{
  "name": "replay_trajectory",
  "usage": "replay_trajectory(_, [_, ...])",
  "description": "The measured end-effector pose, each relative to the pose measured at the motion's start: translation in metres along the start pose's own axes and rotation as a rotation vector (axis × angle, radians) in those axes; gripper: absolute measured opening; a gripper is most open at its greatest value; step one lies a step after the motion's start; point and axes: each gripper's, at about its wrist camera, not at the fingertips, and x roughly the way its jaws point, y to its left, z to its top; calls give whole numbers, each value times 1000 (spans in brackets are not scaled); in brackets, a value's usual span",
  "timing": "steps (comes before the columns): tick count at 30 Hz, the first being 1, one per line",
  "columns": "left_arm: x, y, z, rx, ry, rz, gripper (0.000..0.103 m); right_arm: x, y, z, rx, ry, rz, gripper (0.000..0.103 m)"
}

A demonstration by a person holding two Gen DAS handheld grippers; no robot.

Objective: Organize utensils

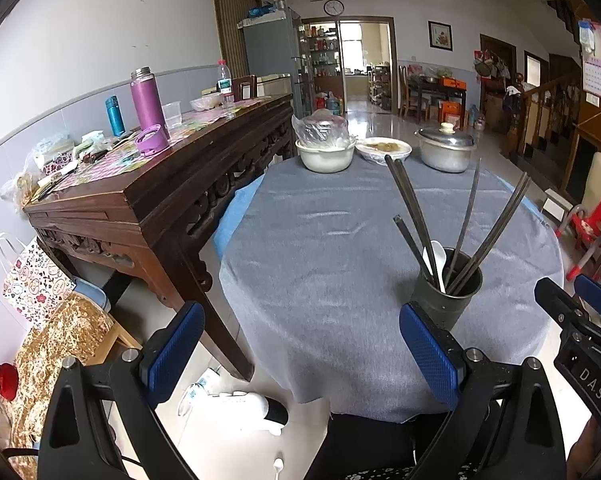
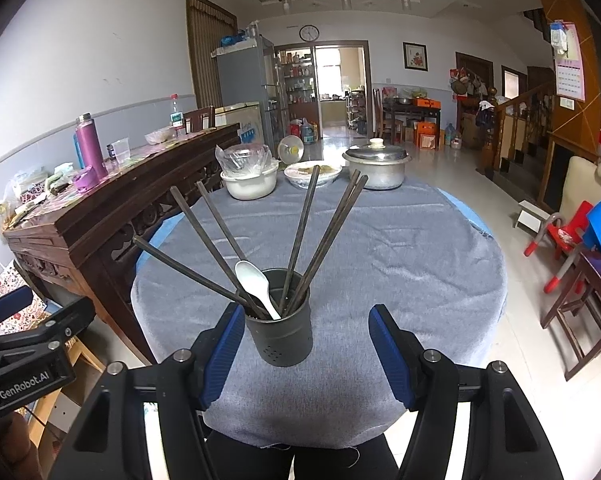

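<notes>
Both the right hand-held gripper (image 2: 306,356) and the left hand-held gripper (image 1: 300,354) are held apart, clamped on nothing. Between the right one's pads, on the grey-clothed tabletop (image 2: 400,248), a dark perforated metal cylinder holder (image 2: 280,332) is seen, containing dark wooden chopsticks (image 2: 300,232) and a white plastic spoon (image 2: 256,284).

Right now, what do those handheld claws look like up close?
Each claw is black moulded plastic with triangular cut-outs, silver bolt heads and two fingers faced with blue ribbed pads. The left claw bears white lettering, "GenRobot.AI"; the right one's body reads "DAS". No cables show.
</notes>
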Motion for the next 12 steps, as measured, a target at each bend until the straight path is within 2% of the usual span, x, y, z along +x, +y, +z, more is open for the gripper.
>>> replay_trajectory(7, [15, 7, -2, -14, 19, -9, 98, 8, -3, 2, 5, 1, -11, 68])
replay_trajectory(12, [62, 39, -5, -71, 104, 27, 98, 36, -33, 8, 42, 23, -85, 68])
